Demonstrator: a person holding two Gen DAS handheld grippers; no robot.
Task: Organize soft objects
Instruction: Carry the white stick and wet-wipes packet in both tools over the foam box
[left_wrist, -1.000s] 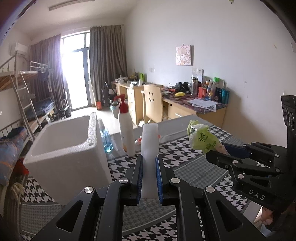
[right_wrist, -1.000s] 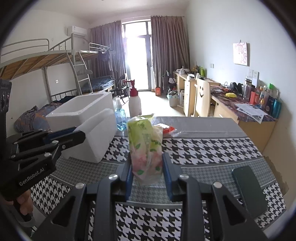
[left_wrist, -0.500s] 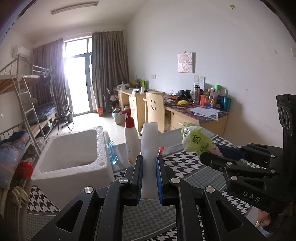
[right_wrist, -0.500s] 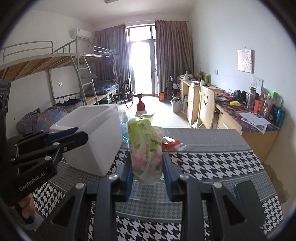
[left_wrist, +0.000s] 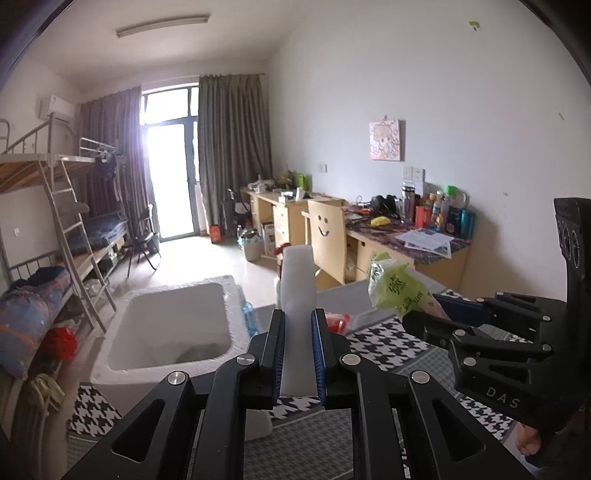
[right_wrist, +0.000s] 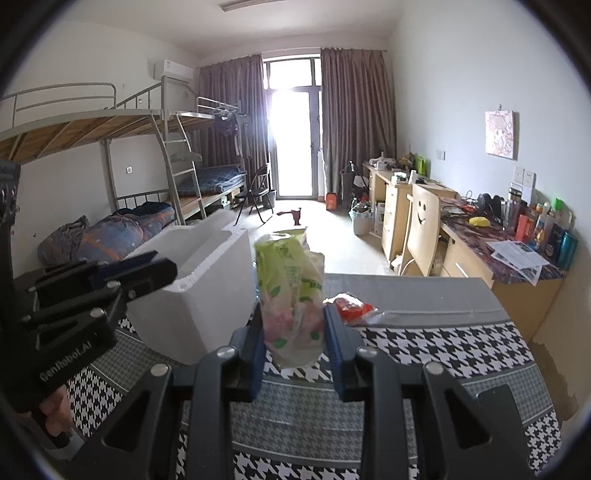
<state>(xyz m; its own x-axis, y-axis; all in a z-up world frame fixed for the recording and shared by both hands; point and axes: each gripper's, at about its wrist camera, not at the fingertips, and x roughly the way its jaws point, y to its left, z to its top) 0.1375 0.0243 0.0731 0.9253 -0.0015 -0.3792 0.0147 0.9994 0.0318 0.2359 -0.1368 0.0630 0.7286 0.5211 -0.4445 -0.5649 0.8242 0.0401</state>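
My left gripper (left_wrist: 297, 354) is shut on a white foam block (left_wrist: 296, 295) and holds it upright above the table, just right of the white foam box (left_wrist: 166, 332). My right gripper (right_wrist: 295, 332) is shut on a green tissue pack (right_wrist: 291, 291) and holds it above the houndstooth table, to the right of the foam box (right_wrist: 199, 295). The right gripper with the tissue pack (left_wrist: 395, 288) shows at the right of the left wrist view. The left gripper (right_wrist: 155, 267) shows at the left of the right wrist view.
A red snack packet (right_wrist: 351, 306) lies on the grey strip behind the tissue pack. A blue bottle (left_wrist: 249, 315) and a spray bottle stand behind the box. A dark phone (right_wrist: 506, 402) lies at the table's right. A bunk bed (right_wrist: 110, 147) and desks (right_wrist: 480, 240) stand beyond.
Both grippers have risen with their loads. The foam box now sits lower in both views and its open inside shows in the left wrist view.
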